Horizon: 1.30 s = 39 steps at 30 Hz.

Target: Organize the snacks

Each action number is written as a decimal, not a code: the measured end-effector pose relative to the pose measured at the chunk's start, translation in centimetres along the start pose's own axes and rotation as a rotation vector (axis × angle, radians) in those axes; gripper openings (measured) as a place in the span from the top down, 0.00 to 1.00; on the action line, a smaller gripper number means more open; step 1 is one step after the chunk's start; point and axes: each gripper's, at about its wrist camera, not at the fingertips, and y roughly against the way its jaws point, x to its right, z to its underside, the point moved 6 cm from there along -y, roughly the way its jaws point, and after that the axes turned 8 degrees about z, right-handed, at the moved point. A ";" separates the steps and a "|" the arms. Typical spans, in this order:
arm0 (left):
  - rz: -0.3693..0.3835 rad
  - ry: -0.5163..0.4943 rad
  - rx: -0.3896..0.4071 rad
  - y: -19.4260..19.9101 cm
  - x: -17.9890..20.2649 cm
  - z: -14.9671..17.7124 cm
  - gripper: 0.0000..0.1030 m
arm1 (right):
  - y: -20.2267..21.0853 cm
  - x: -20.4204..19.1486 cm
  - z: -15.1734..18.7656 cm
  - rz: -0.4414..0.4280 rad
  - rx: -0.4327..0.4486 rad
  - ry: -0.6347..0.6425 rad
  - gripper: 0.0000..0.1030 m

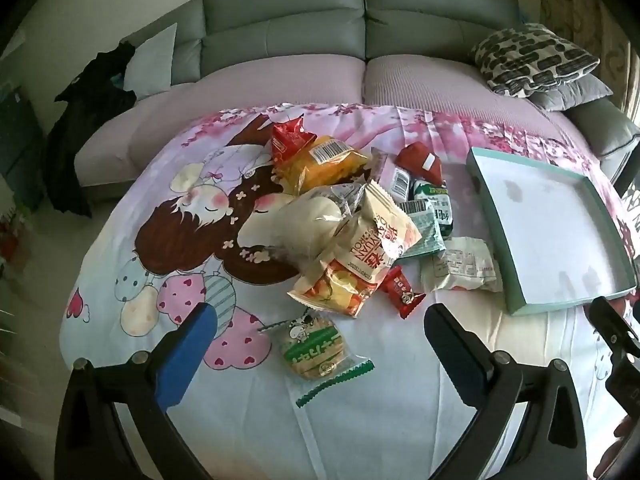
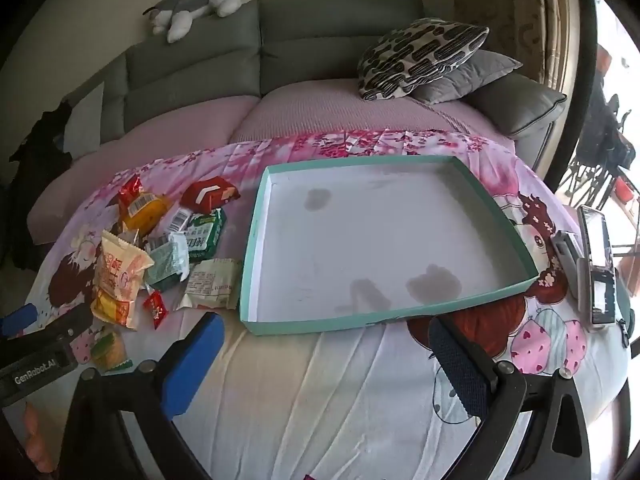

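Observation:
A pile of wrapped snacks [image 1: 352, 216] lies on a cartoon-print cloth [image 1: 168, 240]; it also shows at the left of the right wrist view [image 2: 160, 248]. A round green-and-white cookie pack [image 1: 316, 348] lies nearest, between my left gripper's [image 1: 320, 332] open fingers and just beyond them. An empty teal-rimmed tray [image 2: 256, 216] sits to the right of the pile; it also shows in the left wrist view [image 1: 492, 216]. My right gripper [image 2: 326, 340] is open and empty, in front of the tray's near edge.
A grey sofa [image 1: 320, 20] with a pink seat cover stands behind the cloth. Patterned and grey cushions [image 2: 424, 56] rest at its right. A plush toy [image 2: 196, 4] lies on the backrest. A phone and a small device [image 2: 592, 264] lie at the far right. Dark clothes [image 1: 92, 88] lie at the left.

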 end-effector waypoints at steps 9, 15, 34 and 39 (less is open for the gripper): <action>0.002 -0.005 0.007 0.1 0.1 0.0 0.00 | 0.4 0.1 0.0 0.008 0.012 0.016 0.00; 0.000 -0.008 0.013 0.2 0.0 0.1 0.00 | 0.6 0.2 -0.1 0.009 0.019 0.015 0.00; -0.010 -0.015 0.017 0.3 0.1 0.2 0.00 | 1.1 0.4 -0.2 0.025 0.039 -0.001 0.00; -0.010 -0.012 0.018 0.4 0.0 0.2 0.00 | 1.2 0.5 -0.2 0.027 0.041 0.001 0.00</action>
